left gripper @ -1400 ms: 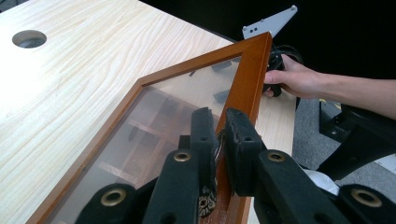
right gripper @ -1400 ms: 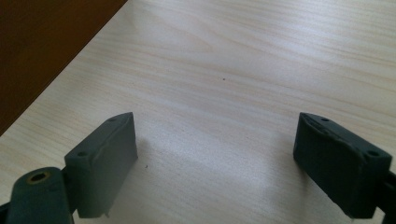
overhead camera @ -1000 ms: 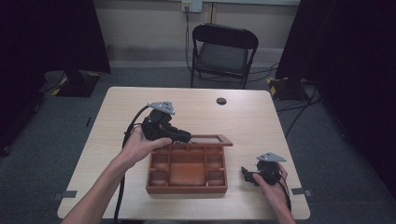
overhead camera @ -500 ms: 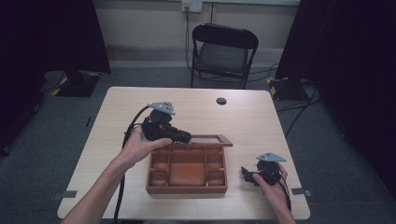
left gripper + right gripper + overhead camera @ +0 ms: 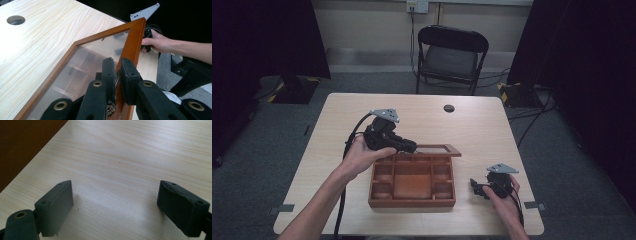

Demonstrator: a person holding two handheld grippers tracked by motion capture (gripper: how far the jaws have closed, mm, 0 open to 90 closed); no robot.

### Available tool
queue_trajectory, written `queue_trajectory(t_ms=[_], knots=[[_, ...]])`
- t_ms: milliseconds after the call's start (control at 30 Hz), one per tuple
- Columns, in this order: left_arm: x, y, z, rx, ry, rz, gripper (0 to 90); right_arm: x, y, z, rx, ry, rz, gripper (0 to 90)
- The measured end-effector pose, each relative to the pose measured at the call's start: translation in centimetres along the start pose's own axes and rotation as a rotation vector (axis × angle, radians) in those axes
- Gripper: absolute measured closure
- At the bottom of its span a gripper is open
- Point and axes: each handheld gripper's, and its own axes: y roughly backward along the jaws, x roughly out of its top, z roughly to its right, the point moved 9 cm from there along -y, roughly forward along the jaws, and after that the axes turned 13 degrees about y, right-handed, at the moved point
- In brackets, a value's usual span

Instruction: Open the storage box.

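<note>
the left hand-held gripper [image 5: 117, 75] is clenching the glazed brown wooden lid [image 5: 132, 47] of the compartmented wooden box [image 5: 412, 200], lifting it; next, swinging it fully open, while the released right hand-held gripper [image 5: 475, 186] is waiting beside the box.

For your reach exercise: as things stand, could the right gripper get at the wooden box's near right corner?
Probably yes. The right gripper sits open on the table beside the wooden box, with bare tabletop between them; the left gripper clamps the glass lid at the far side.

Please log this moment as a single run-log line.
left gripper: shut on lid frame, lid raised | right gripper: open, empty, over table | box: open
</note>
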Motion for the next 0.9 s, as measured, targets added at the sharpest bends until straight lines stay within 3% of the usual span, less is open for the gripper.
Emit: queue_trajectory(t_ms=[900], knots=[[-0.04, -0.31, 0.06, 0.002, -0.001, -0.013, 82.3, 0.01, -0.02, 0.01, 0.0, 0.002, 0.001, 12.7]])
